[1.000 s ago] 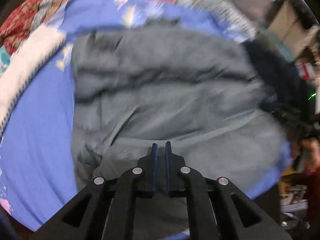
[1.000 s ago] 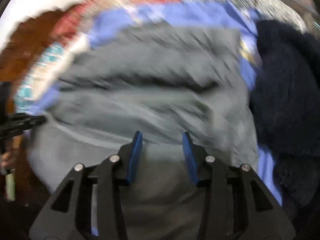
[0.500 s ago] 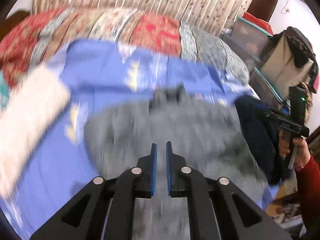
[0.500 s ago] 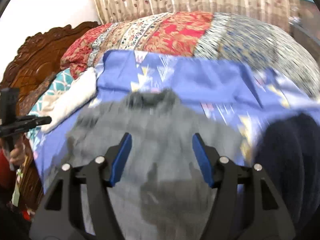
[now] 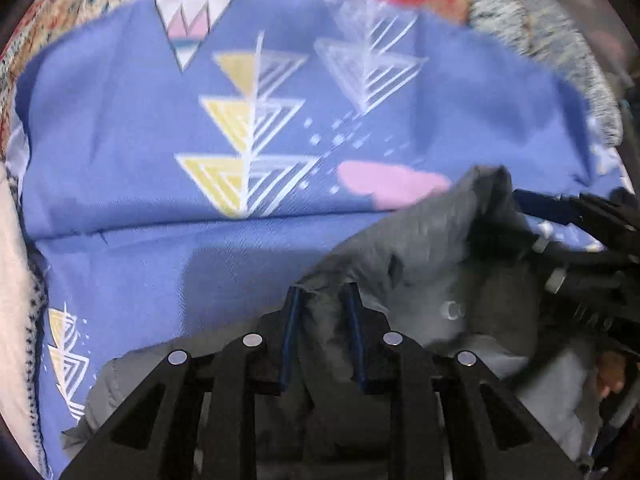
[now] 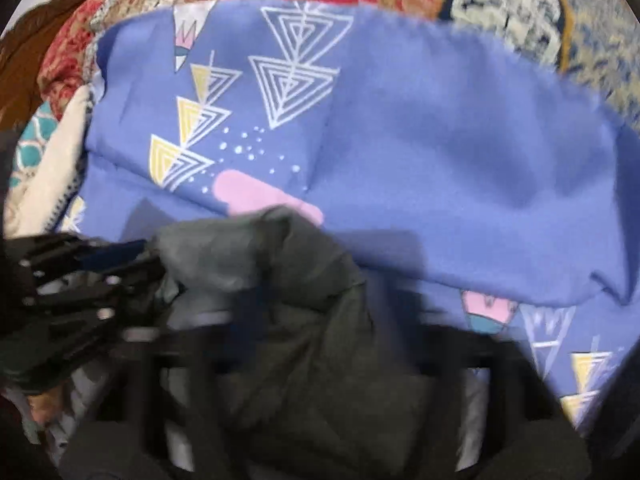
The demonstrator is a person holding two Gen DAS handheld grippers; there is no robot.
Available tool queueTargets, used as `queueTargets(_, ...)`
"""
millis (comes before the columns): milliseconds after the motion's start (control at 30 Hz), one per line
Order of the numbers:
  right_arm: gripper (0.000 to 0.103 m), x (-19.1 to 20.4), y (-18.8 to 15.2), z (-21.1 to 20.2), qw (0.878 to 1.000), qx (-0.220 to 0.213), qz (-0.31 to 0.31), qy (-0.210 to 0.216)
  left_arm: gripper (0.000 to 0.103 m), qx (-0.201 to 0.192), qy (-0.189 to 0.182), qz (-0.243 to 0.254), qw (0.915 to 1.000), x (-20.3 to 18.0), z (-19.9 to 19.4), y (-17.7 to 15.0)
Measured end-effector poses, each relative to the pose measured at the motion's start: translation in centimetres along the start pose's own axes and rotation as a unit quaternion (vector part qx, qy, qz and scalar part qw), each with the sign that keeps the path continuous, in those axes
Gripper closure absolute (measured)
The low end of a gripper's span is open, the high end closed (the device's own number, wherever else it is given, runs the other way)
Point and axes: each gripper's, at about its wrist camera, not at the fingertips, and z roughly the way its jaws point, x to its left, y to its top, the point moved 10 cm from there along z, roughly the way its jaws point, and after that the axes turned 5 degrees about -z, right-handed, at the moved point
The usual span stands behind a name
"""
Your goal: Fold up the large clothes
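Gripping a bunched edge of the grey garment (image 5: 420, 248), the left gripper (image 5: 323, 332) pinches cloth between its fingers, likely to carry the fold. Right gripper's grip: cannot tell, cloth covers it. Garment lies near on the blue bedsheet (image 5: 120, 160).

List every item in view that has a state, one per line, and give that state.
grey garment: bunched and lifted, not laid flat.
left hand-held gripper: closed on a fold of the grey garment.
right hand-held gripper: buried in cloth, fingers hidden, state unclear.
blue patterned sheet: spread over the bed, lightly creased.
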Motion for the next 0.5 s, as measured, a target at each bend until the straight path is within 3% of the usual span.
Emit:
queueTargets(67, 0.096, 0.5, 0.3, -1.7, 1.0, -0.028, -0.009, 0.003, 0.077, -0.002, -0.017, -0.018, 0.9997, 0.1, -0.9, 0.0)
queueTargets(167, 0.098, 1.7, 0.4, -6.5, 0.996, -0.078, -0.033, 0.009, 0.077, -0.044, -0.04, -0.006, 0.9982, -0.6, -5.4, -0.3)
queueTargets(267, 0.098, 3.9, -1.4, -14.6, 0.987, -0.147, -0.059, 0.007, 0.077, -0.097, -0.057, 0.021, 0.9934, -1.5, -12.3, -2.6)
queueTargets(400, 0.098, 8.9, -8.1, -24.0, 0.969, -0.225, -0.103, -0.001, 0.077, -0.174, -0.081, 0.046, 0.9804, -2.2, -22.4, -9.7)
queueTargets(500, 0.098, 12.8, -16.7, -29.0, 0.959, -0.253, -0.131, -0.004, 0.077, -0.209, -0.101, 0.073, 0.97, -3.0, -27.5, -17.8)
